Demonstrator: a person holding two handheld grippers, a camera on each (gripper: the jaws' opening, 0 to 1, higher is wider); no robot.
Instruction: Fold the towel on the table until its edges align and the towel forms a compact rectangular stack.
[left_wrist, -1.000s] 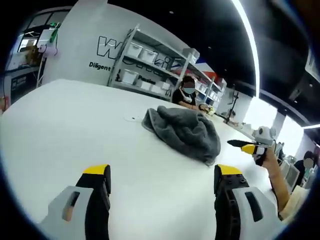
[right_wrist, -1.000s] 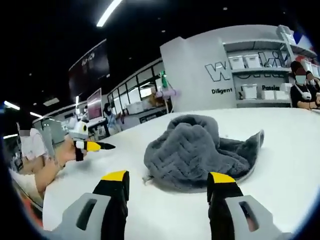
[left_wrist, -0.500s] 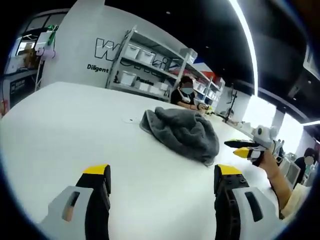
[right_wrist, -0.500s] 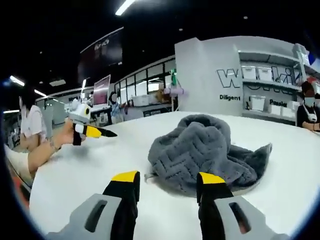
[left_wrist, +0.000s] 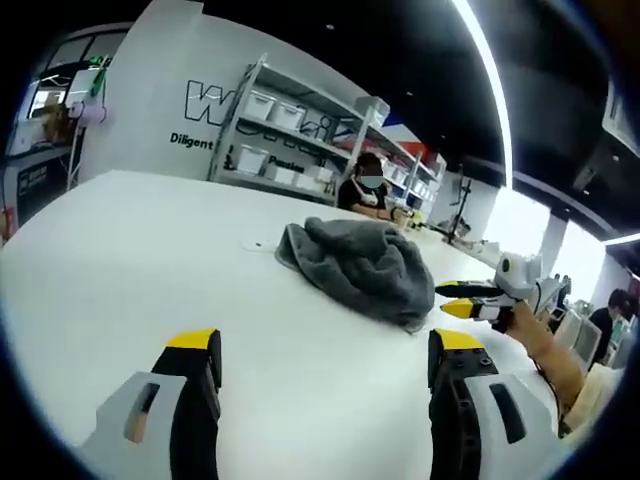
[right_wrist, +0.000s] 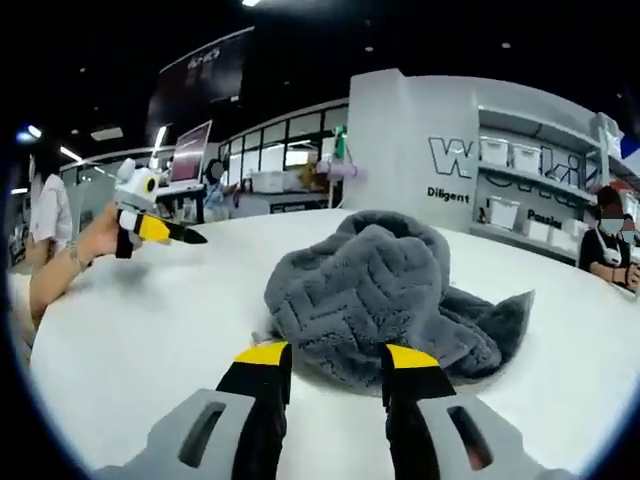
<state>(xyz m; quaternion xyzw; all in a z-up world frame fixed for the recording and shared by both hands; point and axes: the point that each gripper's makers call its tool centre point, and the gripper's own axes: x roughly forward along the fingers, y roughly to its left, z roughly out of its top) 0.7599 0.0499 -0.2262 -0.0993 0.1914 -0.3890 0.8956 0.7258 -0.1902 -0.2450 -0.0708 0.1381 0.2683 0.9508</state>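
Right gripper view has the right gripper (right_wrist: 335, 357) low over the white table (right_wrist: 150, 330), its yellow-tipped jaws set a narrow gap apart and holding nothing, their tips just at the near edge of the grey towel (right_wrist: 380, 295). Whether the tips actually touch the cloth cannot be told. The towel lies in a rumpled heap on the table, thick and plush with a woven zigzag rib, one flatter flap spreading toward the right. To the left, well apart from the towel, the left gripper (right_wrist: 180, 235) hangs above the table in a person's hand (right_wrist: 98, 236); its jaws look nearly closed, though it is too small to be sure.

In the left gripper view the left gripper (left_wrist: 325, 355) shows its jaws wide apart and empty over bare table (left_wrist: 120, 250). The towel (left_wrist: 360, 265) sits mid-table beyond them. The right gripper (left_wrist: 462, 300) comes in beside the towel's right end, its jaws slightly parted. Shelving (left_wrist: 290, 130) with pale bins stands behind, blurred.
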